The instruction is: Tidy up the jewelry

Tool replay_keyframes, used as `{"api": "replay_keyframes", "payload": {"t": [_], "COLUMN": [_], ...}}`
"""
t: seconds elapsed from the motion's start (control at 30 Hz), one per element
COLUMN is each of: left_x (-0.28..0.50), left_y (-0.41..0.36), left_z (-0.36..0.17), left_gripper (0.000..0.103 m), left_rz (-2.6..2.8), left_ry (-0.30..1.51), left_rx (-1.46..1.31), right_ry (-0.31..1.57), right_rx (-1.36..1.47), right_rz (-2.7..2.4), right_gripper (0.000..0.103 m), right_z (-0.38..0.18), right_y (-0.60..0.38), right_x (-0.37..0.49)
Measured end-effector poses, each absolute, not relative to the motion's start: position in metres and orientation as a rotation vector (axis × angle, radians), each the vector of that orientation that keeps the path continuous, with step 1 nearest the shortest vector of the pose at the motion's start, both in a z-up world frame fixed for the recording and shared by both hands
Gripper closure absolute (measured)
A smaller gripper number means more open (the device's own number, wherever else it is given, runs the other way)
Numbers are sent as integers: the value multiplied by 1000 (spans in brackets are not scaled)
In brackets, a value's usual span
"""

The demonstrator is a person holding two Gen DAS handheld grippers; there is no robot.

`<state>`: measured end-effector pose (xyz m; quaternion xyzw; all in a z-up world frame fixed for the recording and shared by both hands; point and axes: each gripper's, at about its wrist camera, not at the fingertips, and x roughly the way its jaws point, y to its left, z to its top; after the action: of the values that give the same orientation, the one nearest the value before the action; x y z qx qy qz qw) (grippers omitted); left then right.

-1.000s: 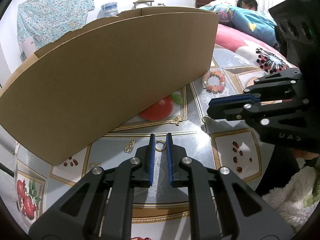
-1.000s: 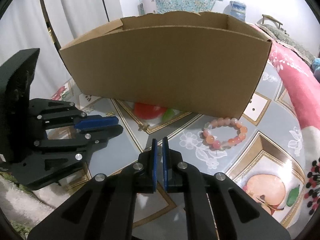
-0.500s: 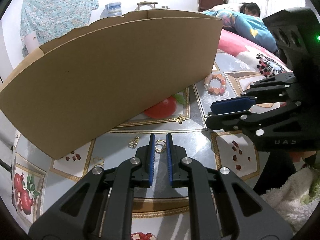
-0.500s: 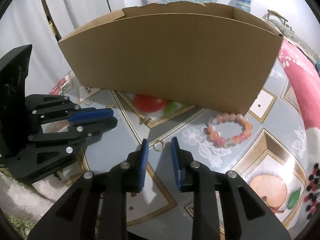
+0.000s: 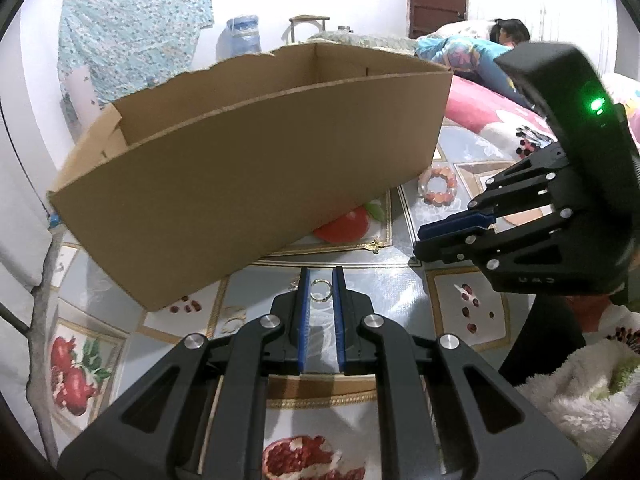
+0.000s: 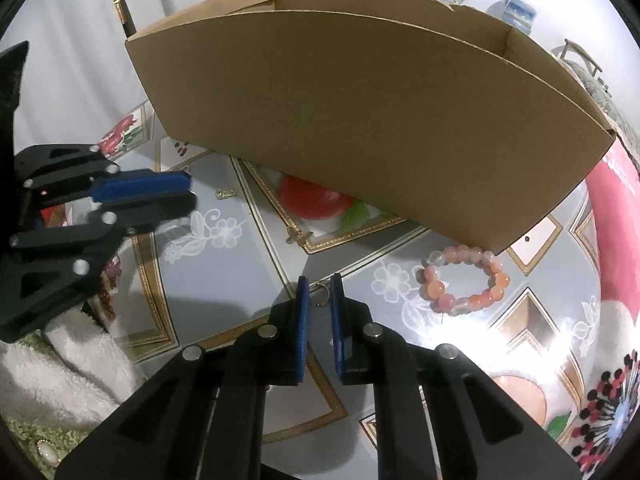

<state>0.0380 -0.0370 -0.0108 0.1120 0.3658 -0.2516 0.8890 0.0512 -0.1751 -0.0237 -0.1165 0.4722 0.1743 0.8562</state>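
Closing again, right gripper (image 6: 319,294) pinches a gold ring (image 6: 321,295) edge-up; left gripper (image 5: 320,289) clenches another ring (image 5: 320,290).

My grippers are black with blue pads (image 5: 305,312). The box (image 5: 256,168) is plain brown cardboard. The tablecloth (image 6: 224,280) under it is grey-blue with gold-edged panels, white flowers and red fruit (pomegranates, mostly). The bracelet (image 6: 464,280) at the right has pink, orange and clear beads. The rings (image 5: 320,290) are gold. The far cloth (image 5: 132,28) is turquoise, finely speckled.
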Motion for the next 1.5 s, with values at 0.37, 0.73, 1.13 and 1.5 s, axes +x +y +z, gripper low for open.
{"api": "replay_keyframes", "payload": {"t": [0.37,0.73,1.13,1.5], "left_x": [24,91,230,245], "left_y": [-24,-27,-47,-46], "left_z": [29,107,40,22], "left_gripper": [93,93,93,80], "left_rz": [-508,-567,-648,-589], "left_ry": [682,594,1112,1187], "left_rx": [234,163,-165,-216], "right_ry": [918,597,1083,1119], "right_rx": [-216,-241,-35,-7], "right_rz": [360,451,481,435], "right_gripper": [93,93,92,92], "right_z": [0,126,67,48], "right_y": [-182,-179,-184,-193], "right_x": [32,57,219,237]}}
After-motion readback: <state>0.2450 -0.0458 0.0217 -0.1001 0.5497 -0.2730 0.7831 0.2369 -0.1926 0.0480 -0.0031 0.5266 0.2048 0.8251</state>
